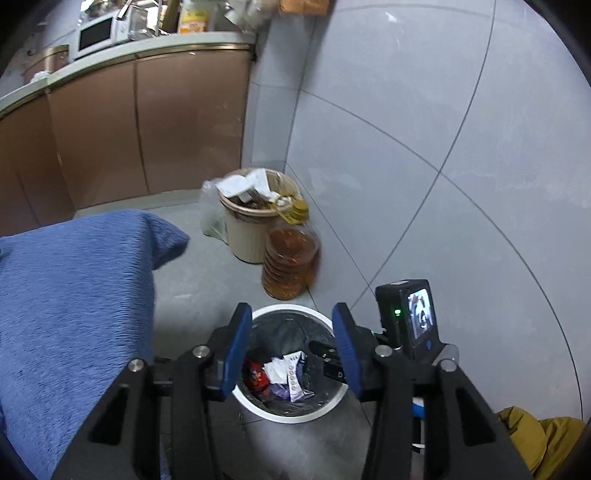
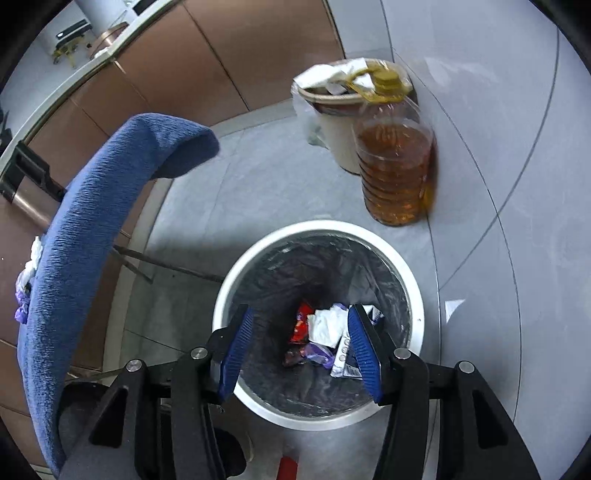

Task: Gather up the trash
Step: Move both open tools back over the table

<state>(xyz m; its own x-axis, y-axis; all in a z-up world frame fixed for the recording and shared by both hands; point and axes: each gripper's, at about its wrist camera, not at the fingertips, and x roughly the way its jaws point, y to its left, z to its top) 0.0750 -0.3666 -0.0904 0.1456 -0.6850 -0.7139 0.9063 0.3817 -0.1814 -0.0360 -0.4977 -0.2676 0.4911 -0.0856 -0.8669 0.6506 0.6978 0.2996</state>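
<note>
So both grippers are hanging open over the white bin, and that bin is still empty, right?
Not empty. The white bin already holds trash: a red wrapper, crumpled white paper and a pill strip, as the right wrist view shows. The left gripper and right gripper do hang open above it.

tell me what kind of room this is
Most likely a home kitchen: a microwave sits on a countertop above brown cabinets, and a big bottle of cooking oil stands on the tiled floor beside a full bin.

Grey floor (image 2: pixel 258 177) bears bin (image 2: pixel 413 295), oil jug (image 2: pixel 395 173) (probably oil).
</note>
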